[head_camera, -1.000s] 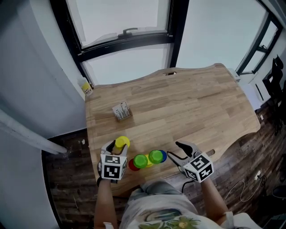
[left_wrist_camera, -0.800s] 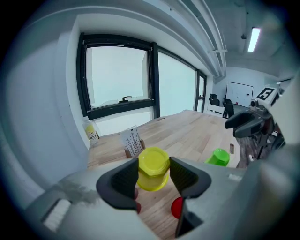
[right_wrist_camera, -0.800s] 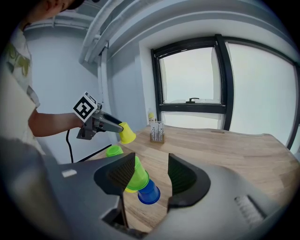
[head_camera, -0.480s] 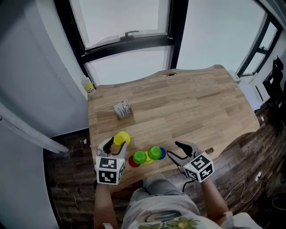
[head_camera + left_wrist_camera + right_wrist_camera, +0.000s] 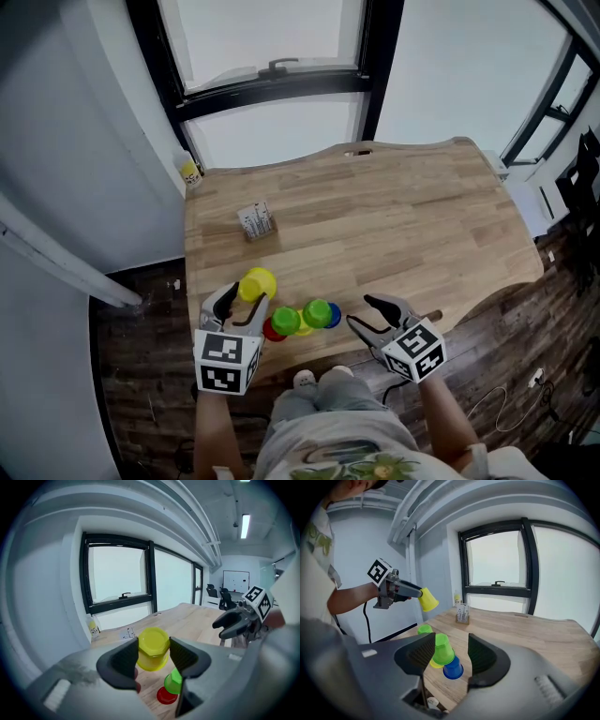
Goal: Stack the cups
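My left gripper (image 5: 243, 304) is shut on a yellow cup (image 5: 257, 283) and holds it tilted above the table's near left part; in the left gripper view the yellow cup (image 5: 152, 648) sits squeezed between both pads. To its right on the table stand a red cup (image 5: 274, 329), a green cup (image 5: 285, 321), and a second green cup (image 5: 317, 312) on a yellow one beside a blue cup (image 5: 334, 317). My right gripper (image 5: 362, 313) is open just right of that cluster, with nothing between its pads; the green cup (image 5: 442, 648) and blue cup (image 5: 453, 669) lie ahead of it.
A small box of cards (image 5: 254, 222) stands on the wooden table (image 5: 403, 216) toward the back left. A yellow bottle (image 5: 190, 172) sits by the window at the far left corner. The table's near edge runs just under both grippers, with my feet (image 5: 317, 377) below.
The left gripper keeps the yellow cup and has drawn back slightly toward me. The right gripper has barely moved, and the cups on the table stay put.
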Tool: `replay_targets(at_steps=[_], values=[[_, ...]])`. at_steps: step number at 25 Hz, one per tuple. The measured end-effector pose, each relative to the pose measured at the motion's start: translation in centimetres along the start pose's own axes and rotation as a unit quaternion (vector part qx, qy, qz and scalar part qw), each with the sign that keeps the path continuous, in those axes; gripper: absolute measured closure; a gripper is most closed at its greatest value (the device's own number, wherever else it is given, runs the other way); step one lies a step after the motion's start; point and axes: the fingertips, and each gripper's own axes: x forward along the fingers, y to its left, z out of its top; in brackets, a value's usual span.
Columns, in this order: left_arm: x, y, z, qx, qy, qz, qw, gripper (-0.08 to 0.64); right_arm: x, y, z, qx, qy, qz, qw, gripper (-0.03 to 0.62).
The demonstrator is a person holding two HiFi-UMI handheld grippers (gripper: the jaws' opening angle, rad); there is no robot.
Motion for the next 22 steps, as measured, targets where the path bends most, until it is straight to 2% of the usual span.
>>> replay_targets(at_steps=[14,22], values=[[-1.1,-2.7,1.4,-0.008,0.006,0.022,0.9997,0.339,-0.6,-0.8,0.7,-0.026,0.003,0.045,0.999,0.382],[-1.3,-4.0,1.6,-0.005,0.008,0.019,0.9998,0.339,-0.4,-0.8,1.1,-0.037,0.0,0.06,0.998,0.38]])
